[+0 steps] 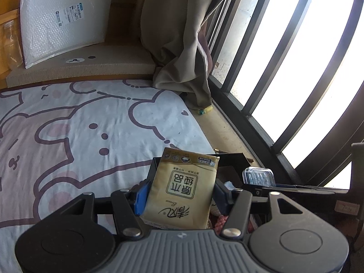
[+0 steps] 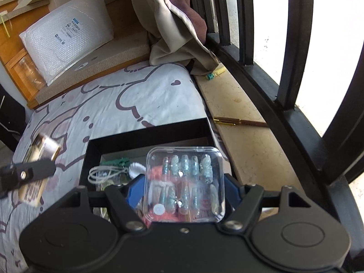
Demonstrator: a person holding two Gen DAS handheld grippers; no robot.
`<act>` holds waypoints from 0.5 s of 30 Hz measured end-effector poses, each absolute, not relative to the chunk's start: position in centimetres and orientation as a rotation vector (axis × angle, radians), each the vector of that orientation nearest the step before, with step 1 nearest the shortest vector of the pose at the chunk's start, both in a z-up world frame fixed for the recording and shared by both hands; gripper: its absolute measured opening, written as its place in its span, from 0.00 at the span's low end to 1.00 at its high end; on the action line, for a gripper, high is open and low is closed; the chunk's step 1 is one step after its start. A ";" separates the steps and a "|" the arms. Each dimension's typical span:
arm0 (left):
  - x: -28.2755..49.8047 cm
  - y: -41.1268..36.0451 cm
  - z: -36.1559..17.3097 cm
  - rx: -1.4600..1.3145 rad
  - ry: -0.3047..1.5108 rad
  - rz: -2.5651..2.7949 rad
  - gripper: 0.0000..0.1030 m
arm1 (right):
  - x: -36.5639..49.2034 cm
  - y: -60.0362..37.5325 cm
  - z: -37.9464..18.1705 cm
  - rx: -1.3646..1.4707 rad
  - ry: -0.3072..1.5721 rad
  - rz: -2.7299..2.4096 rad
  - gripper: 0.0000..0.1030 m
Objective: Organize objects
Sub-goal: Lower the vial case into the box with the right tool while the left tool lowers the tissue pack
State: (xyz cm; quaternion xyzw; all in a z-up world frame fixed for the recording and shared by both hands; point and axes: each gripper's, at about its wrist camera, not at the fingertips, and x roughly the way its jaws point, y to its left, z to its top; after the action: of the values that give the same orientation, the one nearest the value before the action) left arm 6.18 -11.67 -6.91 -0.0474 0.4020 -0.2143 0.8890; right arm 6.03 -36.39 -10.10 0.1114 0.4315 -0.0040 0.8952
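Blown-out daylight through the barred window (image 1: 284,68); strong fisheye bending at edges, nearest parts shadowed.

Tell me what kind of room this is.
Most likely a bedroom: a bed with a cartoon-print sheet, a beige curtain bunched at a barred window, and a wooden headboard shelf behind.

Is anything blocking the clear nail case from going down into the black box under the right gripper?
Nothing visible covers it. The right gripper holds the clear nail case over the open black box. Inside lie a white cord and a red item, so the case would rest on clutter.
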 end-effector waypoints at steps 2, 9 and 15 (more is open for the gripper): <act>6.3 -11.5 -7.1 -0.102 0.840 -0.451 0.56 | 7.1 -36.2 -10.4 0.233 0.895 -0.003 0.71; 6.6 -11.5 -7.5 -0.108 0.852 -0.484 0.56 | 10.4 -35.3 -11.1 0.202 0.899 -0.008 0.71; 6.9 -11.4 -7.7 -0.119 0.860 -0.481 0.56 | 11.9 -35.1 -11.7 0.170 0.914 -0.030 0.72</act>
State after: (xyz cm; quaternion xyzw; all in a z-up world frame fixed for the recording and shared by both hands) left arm 6.92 -11.39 -7.69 -0.0573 0.4126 -0.2308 0.8793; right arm 11.90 -35.06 -11.73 0.0819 0.4407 -0.0144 0.8938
